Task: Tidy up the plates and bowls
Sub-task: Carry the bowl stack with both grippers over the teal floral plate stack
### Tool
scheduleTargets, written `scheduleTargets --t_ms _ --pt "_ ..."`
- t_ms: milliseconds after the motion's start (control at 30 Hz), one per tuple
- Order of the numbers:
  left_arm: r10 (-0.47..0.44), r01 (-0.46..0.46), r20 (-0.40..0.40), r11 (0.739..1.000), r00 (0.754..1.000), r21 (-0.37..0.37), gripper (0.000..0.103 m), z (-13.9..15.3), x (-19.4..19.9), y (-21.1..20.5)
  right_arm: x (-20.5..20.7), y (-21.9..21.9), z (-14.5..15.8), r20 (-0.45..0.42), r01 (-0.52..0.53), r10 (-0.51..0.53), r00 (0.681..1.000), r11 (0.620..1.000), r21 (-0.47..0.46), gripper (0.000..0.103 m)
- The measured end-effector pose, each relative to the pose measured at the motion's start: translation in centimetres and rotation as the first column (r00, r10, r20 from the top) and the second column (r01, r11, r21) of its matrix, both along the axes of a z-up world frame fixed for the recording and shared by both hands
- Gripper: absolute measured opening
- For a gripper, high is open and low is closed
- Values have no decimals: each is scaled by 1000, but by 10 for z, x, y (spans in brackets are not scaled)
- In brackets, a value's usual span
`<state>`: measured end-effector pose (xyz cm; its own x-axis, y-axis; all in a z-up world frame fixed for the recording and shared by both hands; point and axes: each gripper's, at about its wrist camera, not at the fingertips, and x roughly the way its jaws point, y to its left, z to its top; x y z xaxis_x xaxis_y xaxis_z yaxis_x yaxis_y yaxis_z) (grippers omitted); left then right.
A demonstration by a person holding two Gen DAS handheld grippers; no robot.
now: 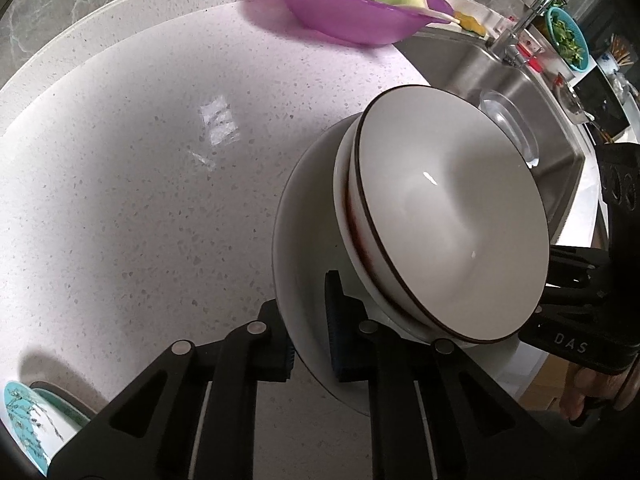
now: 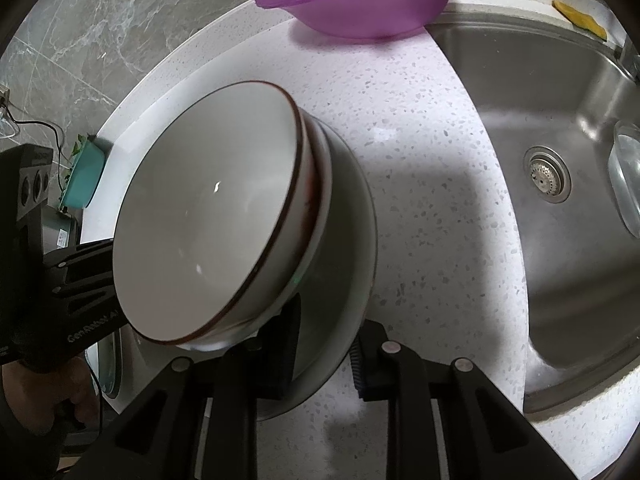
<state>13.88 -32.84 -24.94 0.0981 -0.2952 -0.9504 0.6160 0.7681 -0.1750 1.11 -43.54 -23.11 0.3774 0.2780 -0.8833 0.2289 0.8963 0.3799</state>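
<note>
A white plate (image 1: 300, 240) carries a stack of white bowls with dark brown rims, and the top bowl (image 1: 448, 216) faces up. My left gripper (image 1: 310, 344) is shut on the plate's near rim, one pad under it and one on top. In the right wrist view my right gripper (image 2: 326, 354) is shut on the opposite rim of the same plate (image 2: 356, 240), beside the bowl stack (image 2: 208, 216). Each gripper also shows in the other's view: the right gripper's fingers (image 1: 572, 280) and the left gripper's fingers (image 2: 84, 276). Whether the plate touches the counter I cannot tell.
A purple basin (image 1: 348, 12) with green vegetable slices stands at the back of the speckled white counter (image 1: 140, 160). A steel sink (image 2: 560, 240) with a tap (image 1: 528, 16) and a clear glass dish (image 1: 508, 124) lies to the right. A teal patterned bowl (image 1: 28, 420) sits near left.
</note>
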Motion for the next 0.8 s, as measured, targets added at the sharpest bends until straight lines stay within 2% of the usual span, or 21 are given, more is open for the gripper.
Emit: scheduleTargets --t_ms 300,800 --pt "39 -39 27 999 999 -15 11 21 -10 10 -4 4 17 28 -24 25 999 1000 -15 24" --pt "206 -205 65 978 976 -24 11 70 -56 53 -13 24 52 83 -179 181 980 983 -30 23"
